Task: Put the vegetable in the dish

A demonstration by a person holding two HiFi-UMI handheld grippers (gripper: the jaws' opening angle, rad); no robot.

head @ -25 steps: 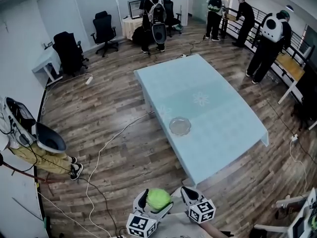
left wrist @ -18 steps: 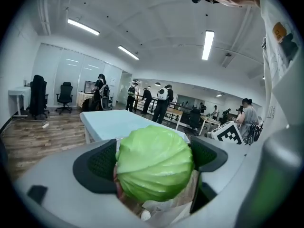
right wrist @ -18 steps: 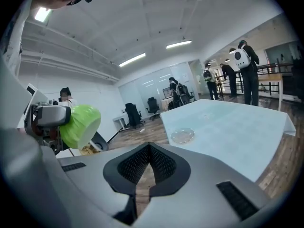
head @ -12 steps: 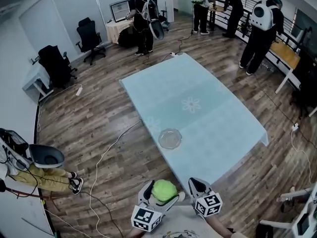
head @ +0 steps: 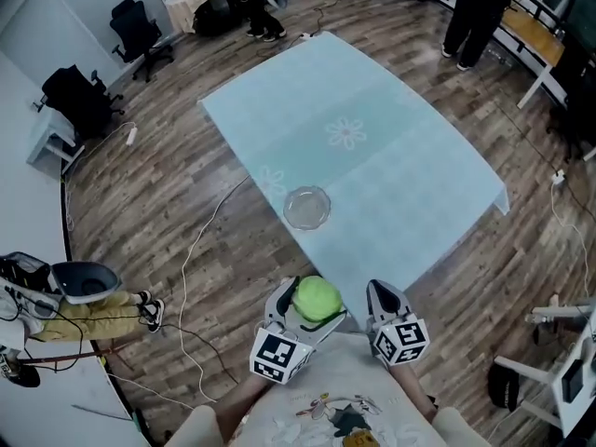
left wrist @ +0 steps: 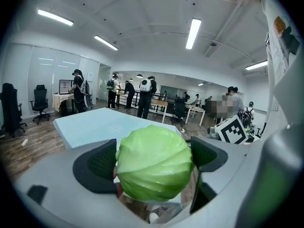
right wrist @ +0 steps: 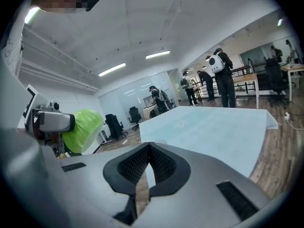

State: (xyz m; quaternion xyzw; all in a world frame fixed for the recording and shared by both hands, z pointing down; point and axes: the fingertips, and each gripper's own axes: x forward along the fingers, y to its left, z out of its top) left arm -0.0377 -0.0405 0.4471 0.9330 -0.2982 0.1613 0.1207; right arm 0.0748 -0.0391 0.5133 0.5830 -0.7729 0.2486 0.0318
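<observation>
Green cabbage [left wrist: 154, 163], round and leafy, sits clamped between both jaws of the left tool [head: 312, 304]. The pads press on its two sides. It is held in the air close to the person's body, off the counter [head: 400, 156] and short of its near corner. The right tool [right wrist: 148, 167] has its jaws together with nothing between them, and it hangs just beside the left one at about the same height.

The clear glass dish [head: 306, 207] sits on the pale blue cloth-covered counter, just inside the left long edge and toward the near corner. It looks empty. The rest of the counter top shows nothing else. Cables run across the wood floor on the left.

Step in hand, as I judge it: carry phase. The vegetable is grasped and lifted but not yet over the dish, so the task is roughly halfway.

The next move calls for bringing the left tool forward past the counter edge until the cabbage is centred over the dish. It should then be lowered close to the glass before the jaws part. The cabbage is round, so a high drop would likely let it roll out or nudge the light dish. The right tool isn't needed, though it could steady the dish rim.
</observation>
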